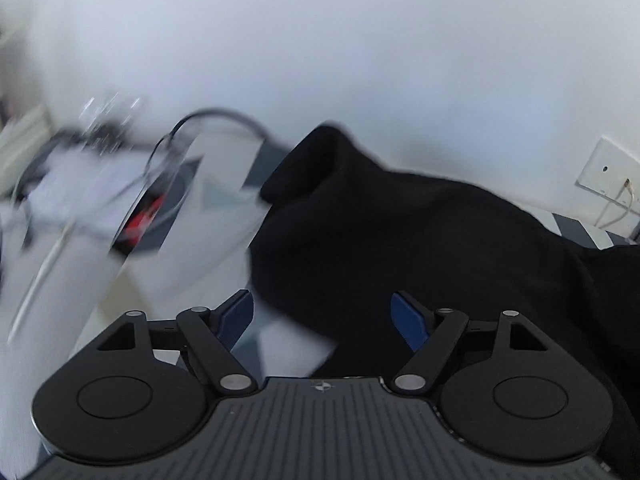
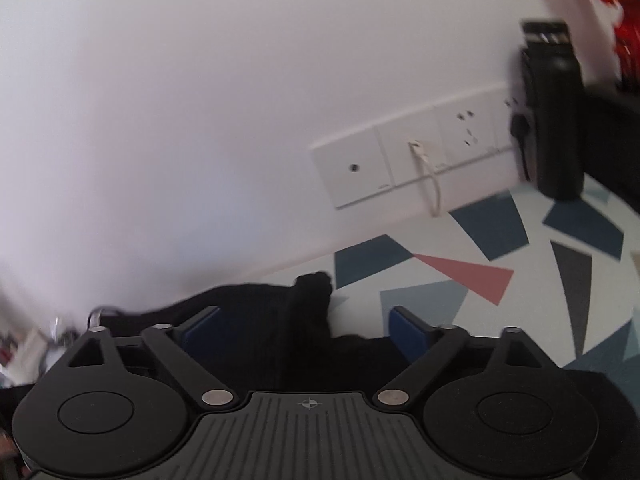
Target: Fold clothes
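White wall (image 1: 320, 60) filled the back of both views; below it lay a patterned cover (image 2: 500, 280) with a black garment (image 1: 420, 240) heaped on it against the wall, a fold rising between the right gripper's pads. Left gripper (image 1: 322, 320) and right gripper (image 2: 306, 332) both had fingers spread apart, gripping nothing. Socket plates (image 2: 400, 164) with a white cord sat near the garment; left-side clutter too blurred to name.

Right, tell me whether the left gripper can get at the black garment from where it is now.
Probably yes. The left gripper is open, and the black garment lies on the patterned cloth right ahead of its fingertips, with nothing between them. The view is blurred, so contact is unclear.
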`<action>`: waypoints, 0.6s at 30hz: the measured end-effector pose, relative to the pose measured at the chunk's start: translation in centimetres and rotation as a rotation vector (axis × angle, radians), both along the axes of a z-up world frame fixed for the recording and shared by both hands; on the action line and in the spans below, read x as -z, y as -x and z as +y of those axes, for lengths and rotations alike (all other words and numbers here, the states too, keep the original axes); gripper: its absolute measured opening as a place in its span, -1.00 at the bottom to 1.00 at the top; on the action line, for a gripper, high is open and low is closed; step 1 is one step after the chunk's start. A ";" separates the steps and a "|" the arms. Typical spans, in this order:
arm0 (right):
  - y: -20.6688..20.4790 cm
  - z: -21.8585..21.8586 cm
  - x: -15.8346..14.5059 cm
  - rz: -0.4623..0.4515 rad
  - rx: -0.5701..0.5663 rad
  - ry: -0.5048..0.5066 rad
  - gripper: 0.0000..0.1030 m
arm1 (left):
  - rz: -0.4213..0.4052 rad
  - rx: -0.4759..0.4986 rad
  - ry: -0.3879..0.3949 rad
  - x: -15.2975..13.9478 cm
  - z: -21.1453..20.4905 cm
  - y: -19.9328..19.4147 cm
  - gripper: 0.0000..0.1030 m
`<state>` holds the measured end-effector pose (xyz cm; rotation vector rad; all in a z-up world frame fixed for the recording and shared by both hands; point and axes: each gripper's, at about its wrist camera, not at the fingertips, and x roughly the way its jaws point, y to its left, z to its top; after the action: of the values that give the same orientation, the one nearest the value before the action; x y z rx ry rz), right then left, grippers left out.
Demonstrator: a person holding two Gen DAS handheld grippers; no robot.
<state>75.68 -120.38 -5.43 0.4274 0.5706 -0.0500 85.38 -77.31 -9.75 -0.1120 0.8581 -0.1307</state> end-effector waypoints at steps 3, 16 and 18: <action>1.4 2.0 -0.6 0.021 -0.032 0.049 0.98 | 0.085 -0.025 0.030 2.0 1.4 2.1 0.51; 3.4 6.6 5.1 0.272 -0.092 0.137 0.98 | 0.017 0.049 -0.086 4.7 -1.1 3.2 -0.69; 3.6 6.6 5.4 0.283 -0.091 0.134 0.98 | 0.001 0.030 -0.074 4.2 -1.3 4.3 -0.74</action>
<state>72.03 -113.74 -10.79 0.2644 0.8593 -0.0611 81.05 -78.56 -13.96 -0.0297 0.8646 -0.1273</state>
